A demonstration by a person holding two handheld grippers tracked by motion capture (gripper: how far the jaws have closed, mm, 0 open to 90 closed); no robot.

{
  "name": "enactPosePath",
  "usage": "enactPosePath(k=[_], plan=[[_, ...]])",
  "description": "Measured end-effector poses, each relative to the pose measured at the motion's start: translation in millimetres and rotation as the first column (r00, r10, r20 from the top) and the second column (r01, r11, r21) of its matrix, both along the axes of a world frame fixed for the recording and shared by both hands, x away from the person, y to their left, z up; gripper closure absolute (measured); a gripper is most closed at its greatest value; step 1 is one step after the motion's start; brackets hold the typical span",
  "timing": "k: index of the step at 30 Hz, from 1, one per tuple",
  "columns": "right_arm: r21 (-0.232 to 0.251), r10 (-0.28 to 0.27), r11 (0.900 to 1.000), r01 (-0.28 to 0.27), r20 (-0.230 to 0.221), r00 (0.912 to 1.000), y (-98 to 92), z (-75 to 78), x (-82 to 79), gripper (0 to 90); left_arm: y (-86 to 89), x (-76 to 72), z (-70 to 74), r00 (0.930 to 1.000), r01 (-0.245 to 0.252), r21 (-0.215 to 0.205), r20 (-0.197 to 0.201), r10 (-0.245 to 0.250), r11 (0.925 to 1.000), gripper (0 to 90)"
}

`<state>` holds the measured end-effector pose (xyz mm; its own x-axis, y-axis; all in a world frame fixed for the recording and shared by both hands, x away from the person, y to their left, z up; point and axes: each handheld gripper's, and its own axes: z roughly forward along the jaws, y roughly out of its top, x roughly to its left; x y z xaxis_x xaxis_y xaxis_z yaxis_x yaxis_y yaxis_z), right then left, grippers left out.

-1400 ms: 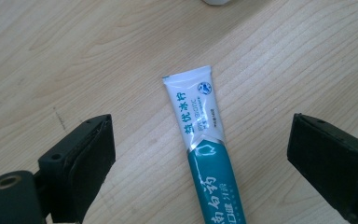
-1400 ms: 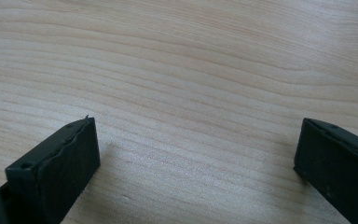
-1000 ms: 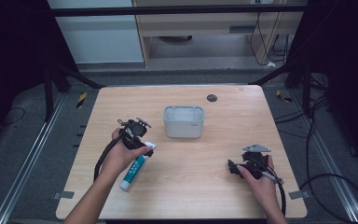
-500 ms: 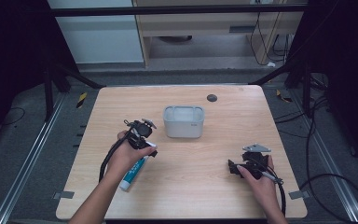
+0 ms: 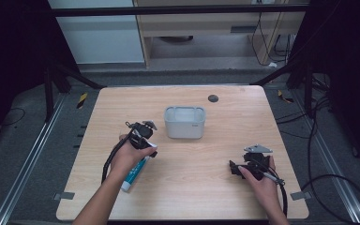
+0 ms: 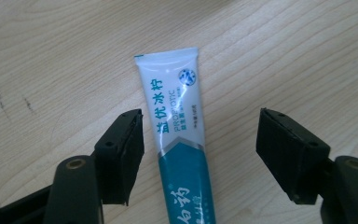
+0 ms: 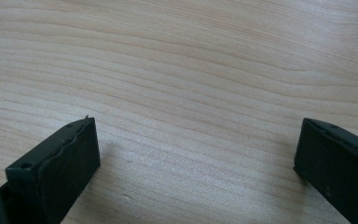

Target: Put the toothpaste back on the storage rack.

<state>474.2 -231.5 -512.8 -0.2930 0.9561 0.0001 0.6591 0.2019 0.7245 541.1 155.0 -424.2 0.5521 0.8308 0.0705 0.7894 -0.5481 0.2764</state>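
Note:
A white and teal toothpaste tube lies flat on the wooden table, left of centre. My left gripper points down over its flat white end. In the left gripper view the tube lies between the two black jaws of the left gripper, with a gap on each side. These jaws have just been closing and do not touch the tube. My right gripper rests low at the front right, and in its own view the right gripper stands open over bare wood.
A grey rectangular container stands at the table's middle, just right of my left gripper. A small dark disc lies near the far edge. Cables trail from both grippers towards the front edge.
My left hand has shifted slightly right over the tube's white end. The right hand has not moved.

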Motion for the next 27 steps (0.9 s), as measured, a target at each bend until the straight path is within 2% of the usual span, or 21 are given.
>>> enactPosePath(k=[3, 6, 13, 21, 27], plan=[[0.0, 0.002, 1.0, -0.002, 0.0, 1.0, -0.1, 0.0, 0.0, 0.3, 4.1, 2.1, -5.4, 0.9997, -0.022, -0.009, -0.011, 0.021, 0.9997, 34.5], [0.0, 0.001, 1.0, -0.001, 0.0, 1.0, -0.1, 0.0, 0.0, 0.3, 5.0, 2.1, -9.9, 0.9996, -0.025, 0.011, -0.015, 0.026, 0.9996, 35.2], [0.0, 0.001, 1.0, -0.001, -0.001, 1.0, -0.1, 0.0, 0.0, 0.3, 11.4, 2.9, -19.6, 0.9975, -0.061, 0.017, -0.035, 0.062, 0.998, 37.4], [0.001, 0.001, 1.0, -0.001, -0.001, 1.0, -0.1, 0.0, 0.0, 0.3, 11.2, 4.1, -25.5, 0.9962, -0.073, 0.02, -0.047, 0.074, 0.9972, 39.5], [0.001, 0.002, 1.0, -0.002, 0.0, 1.0, -0.1, 0.0, 0.0, 0.3, 11.6, 5.9, -30.4, 0.994, -0.09, 0.014, -0.062, 0.09, 0.9959, 44.7]])
